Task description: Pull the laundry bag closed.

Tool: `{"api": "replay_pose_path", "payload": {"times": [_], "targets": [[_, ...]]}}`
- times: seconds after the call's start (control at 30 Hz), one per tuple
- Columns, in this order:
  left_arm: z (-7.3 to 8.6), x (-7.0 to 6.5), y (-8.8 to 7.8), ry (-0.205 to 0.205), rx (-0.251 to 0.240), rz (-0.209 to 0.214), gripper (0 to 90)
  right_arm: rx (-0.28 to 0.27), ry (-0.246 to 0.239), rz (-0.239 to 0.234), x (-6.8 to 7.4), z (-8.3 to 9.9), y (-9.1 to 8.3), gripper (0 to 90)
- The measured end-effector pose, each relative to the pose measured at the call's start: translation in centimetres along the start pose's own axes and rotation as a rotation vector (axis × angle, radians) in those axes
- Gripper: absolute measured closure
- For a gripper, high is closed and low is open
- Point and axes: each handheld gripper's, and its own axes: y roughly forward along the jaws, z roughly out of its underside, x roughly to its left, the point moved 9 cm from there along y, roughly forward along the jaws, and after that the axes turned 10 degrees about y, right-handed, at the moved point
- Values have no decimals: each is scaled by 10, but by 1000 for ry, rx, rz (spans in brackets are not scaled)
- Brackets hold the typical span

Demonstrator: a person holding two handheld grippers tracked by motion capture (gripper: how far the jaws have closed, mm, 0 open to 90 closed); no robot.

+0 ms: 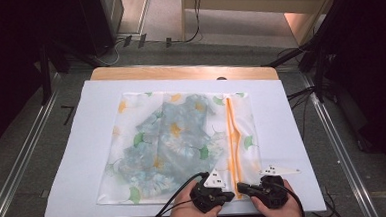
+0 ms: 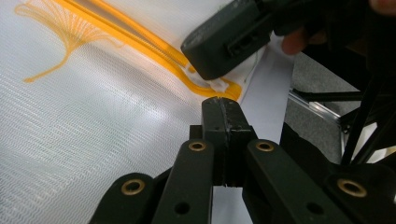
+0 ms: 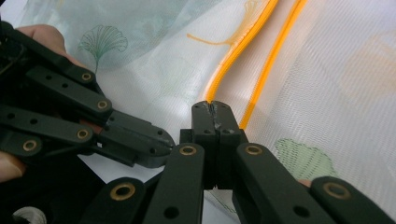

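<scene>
A white mesh laundry bag point(image 1: 135, 181) printed with ginkgo leaves lies flat on the white board point(image 1: 83, 159). A blue flowered garment point(image 1: 172, 139) shows through it. An orange zipper point(image 1: 231, 136) runs down its right part toward me. Both grippers meet at the zipper's near end. My left gripper point(image 1: 230, 193) points right, and its jaws point(image 2: 222, 101) are pressed together at the bag's corner. My right gripper point(image 1: 240, 187) points left, jaws together point(image 3: 212, 106), its tip against the end of the zipper point(image 3: 233, 60). I see nothing between either pair of jaws.
The board's near edge point(image 1: 186, 213) runs just under both hands. A wooden table strip point(image 1: 179, 71) shows behind the board. Metal rails point(image 1: 18, 162) flank the table, and cables point(image 1: 300, 95) and dark stands sit at the right on the grey floor.
</scene>
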Motion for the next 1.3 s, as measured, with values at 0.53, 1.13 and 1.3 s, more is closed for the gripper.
{"api": "replay_pose_path", "payload": {"times": [0.53, 1.13, 1.3], "targets": [[1, 1, -1, 16, -2, 15, 900, 61, -33, 28, 4, 1, 10, 900], [-4, -3, 6, 4, -5, -8, 900, 1, 20, 17, 1, 4, 5, 900], [-3, -6, 6, 54, 1, -37, 900, -15, 2, 34, 2, 3, 4, 900]]}}
